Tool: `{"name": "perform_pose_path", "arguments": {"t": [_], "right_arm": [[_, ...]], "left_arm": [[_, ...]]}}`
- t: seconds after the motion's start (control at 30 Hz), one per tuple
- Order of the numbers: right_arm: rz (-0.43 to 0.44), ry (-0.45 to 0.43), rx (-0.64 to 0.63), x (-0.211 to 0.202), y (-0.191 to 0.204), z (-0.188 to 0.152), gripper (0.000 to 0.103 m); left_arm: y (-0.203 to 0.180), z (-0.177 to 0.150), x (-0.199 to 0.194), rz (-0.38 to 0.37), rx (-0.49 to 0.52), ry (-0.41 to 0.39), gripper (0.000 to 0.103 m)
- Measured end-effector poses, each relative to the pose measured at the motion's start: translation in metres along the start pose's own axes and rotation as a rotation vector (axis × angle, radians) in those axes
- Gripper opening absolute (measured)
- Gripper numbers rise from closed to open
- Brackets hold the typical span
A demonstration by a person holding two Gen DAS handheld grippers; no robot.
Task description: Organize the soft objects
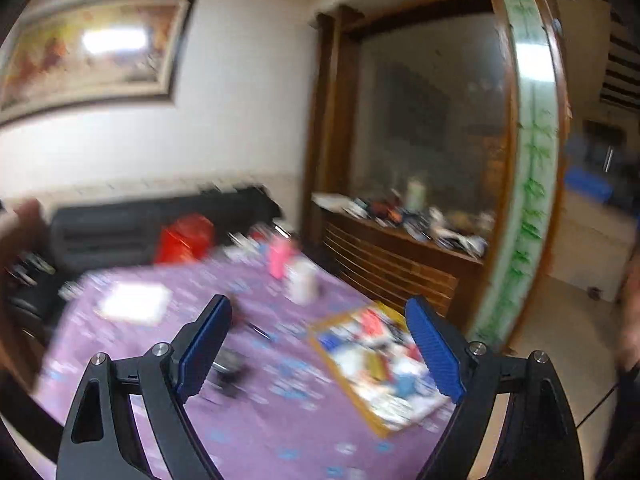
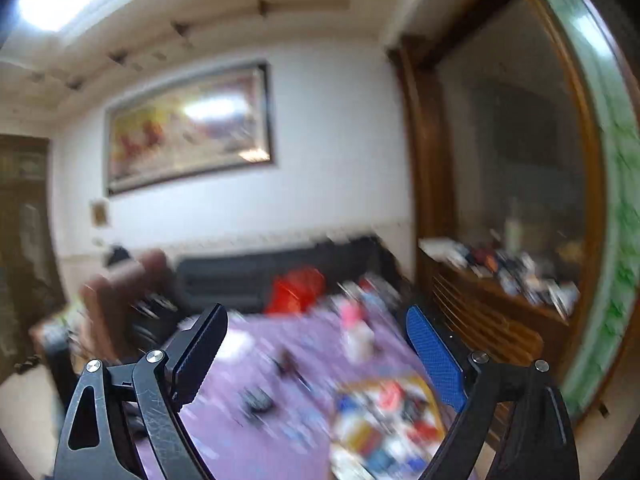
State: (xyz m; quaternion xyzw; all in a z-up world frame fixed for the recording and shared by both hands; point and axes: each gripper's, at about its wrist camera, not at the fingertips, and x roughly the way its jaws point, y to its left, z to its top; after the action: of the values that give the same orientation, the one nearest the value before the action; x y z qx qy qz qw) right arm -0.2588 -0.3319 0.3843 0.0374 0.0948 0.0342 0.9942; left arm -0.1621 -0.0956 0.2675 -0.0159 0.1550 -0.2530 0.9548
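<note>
While both views are badly blurred, the left wrist camera shows the left gripper (image 1: 318,344) with its blue pads spread wide and nothing between them, held above a table under a purple cloth (image 1: 248,432). A colourful tray-like picture board (image 1: 376,364) with a yellow rim lies toward the right edge of the tabletop. A white flat item (image 1: 134,302) lies near the left edge, a small dark object (image 1: 230,364) sits near the middle, and a pink item (image 1: 280,258) with a white cup (image 1: 302,282) just beside it stands toward the far edge. A red bag (image 1: 184,238) rests on the black sofa (image 1: 120,228) beyond the table. Which of these is a soft object cannot be told.

From the right wrist camera, the right gripper (image 2: 316,350) is likewise spread apart and empty, above the same purple cloth (image 2: 248,432). The board (image 2: 384,424) lies at the near right, the dark object (image 2: 256,398) near the middle. A framed painting (image 2: 188,128) hangs on the wall.
</note>
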Motion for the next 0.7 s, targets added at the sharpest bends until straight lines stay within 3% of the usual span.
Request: {"name": "perform_pose_path", "arguments": {"t": [0.1, 0.2, 0.33, 0.4, 0.5, 0.7], "right_arm": [[0.024, 0.081, 0.055, 0.022, -0.037, -0.079, 0.094], [-0.046, 0.154, 0.072, 0.051, -0.059, -0.161, 0.094], [-0.128, 0.140, 0.124, 0.071, -0.079, -0.226, 0.094], [-0.109, 0.160, 0.194, 0.083, -0.093, -0.244, 0.094], [-0.148, 0.156, 0.183, 0.098, -0.104, -0.252, 0.094], [-0.209, 0.121, 0.181, 0.114, -0.104, -0.250, 0.094]], "left_arm": [[-0.031, -0.041, 0.045, -0.069, -0.026, 0.069, 0.088], [-0.060, -0.082, 0.074, -0.021, 0.041, 0.101, 0.088], [-0.075, -0.124, 0.110, 0.028, 0.101, 0.147, 0.088], [-0.072, -0.141, 0.130, 0.033, 0.109, 0.191, 0.088], [-0.064, -0.155, 0.155, 0.054, 0.118, 0.221, 0.093], [-0.058, -0.154, 0.199, 0.094, 0.117, 0.247, 0.100]]}}
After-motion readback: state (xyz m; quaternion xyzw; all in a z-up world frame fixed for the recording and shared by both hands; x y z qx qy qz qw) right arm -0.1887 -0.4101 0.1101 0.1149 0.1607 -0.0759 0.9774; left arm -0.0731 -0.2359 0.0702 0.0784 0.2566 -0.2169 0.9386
